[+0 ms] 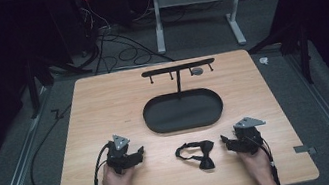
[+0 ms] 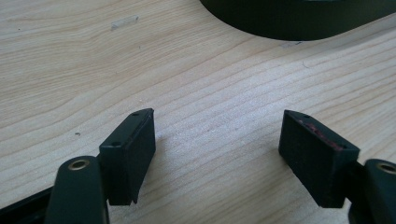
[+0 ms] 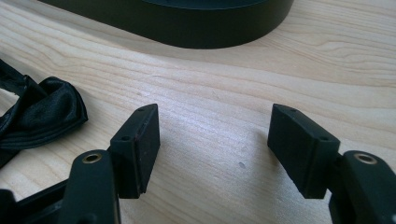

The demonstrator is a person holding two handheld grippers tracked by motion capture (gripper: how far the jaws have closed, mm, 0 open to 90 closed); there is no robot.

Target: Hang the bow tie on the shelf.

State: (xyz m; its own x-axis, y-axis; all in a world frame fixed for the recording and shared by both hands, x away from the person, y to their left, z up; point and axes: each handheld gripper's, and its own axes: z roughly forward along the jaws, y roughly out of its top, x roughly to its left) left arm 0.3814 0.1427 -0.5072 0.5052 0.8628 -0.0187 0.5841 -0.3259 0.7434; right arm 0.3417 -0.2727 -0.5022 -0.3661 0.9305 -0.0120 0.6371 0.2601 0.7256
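Right gripper (image 1: 225, 141) open, near bow tie (image 1: 197, 153), tray (image 1: 185, 124)

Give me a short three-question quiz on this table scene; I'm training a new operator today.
1. True or false: the bow tie lies inside the oval tray.
2. Which tool is nearer the bow tie: A) left tool B) right tool?
3. Fill in: both tools' jaws stand ____.

Key
1. False; it lies on the bare table, in front of the tray.
2. B; the right gripper view shows the bow tie just beside the jaws.
3. Open, with nothing between them.
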